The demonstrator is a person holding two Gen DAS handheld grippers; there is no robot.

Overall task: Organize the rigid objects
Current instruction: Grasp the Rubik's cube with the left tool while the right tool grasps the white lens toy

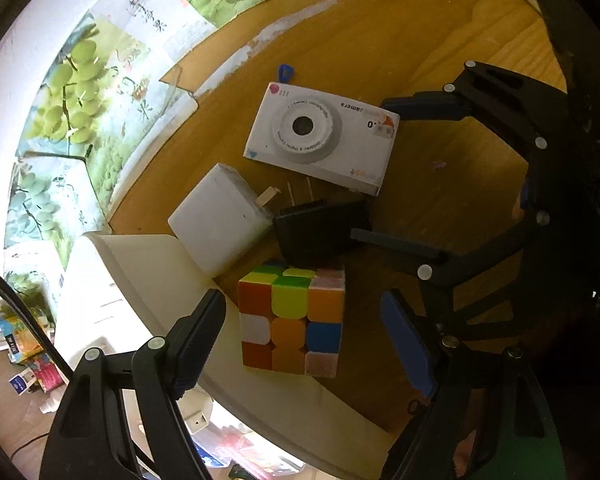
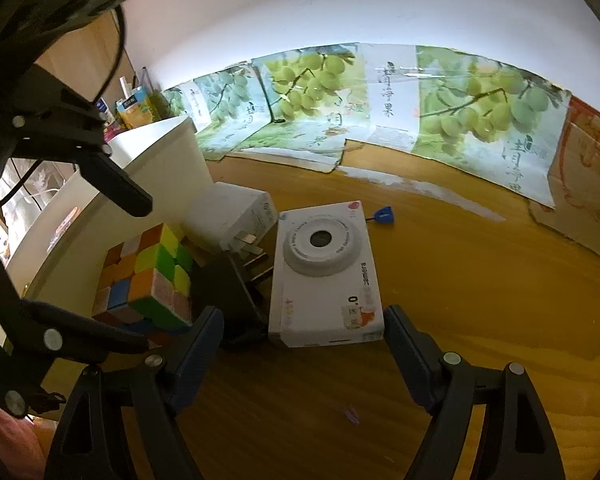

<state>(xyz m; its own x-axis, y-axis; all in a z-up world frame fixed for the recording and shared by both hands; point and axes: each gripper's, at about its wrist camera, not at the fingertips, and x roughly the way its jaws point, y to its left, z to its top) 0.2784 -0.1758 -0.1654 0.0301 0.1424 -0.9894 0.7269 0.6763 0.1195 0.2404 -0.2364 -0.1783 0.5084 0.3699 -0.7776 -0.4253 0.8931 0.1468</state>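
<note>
left gripper (image 1: 300, 344) jaws wide, straddling cube (image 1: 292, 320) on the table (image 1: 440, 32), no pad contact. right gripper (image 2: 304, 344) wide, empty, at camera box (image 2: 326, 276): flat, lens up, long axis away from gripper

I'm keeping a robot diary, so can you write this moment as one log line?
left claw: open, around puzzle cube, not gripping | right claw: open, facing camera box | chargers: white, black between | step: grasp not yet made
</note>
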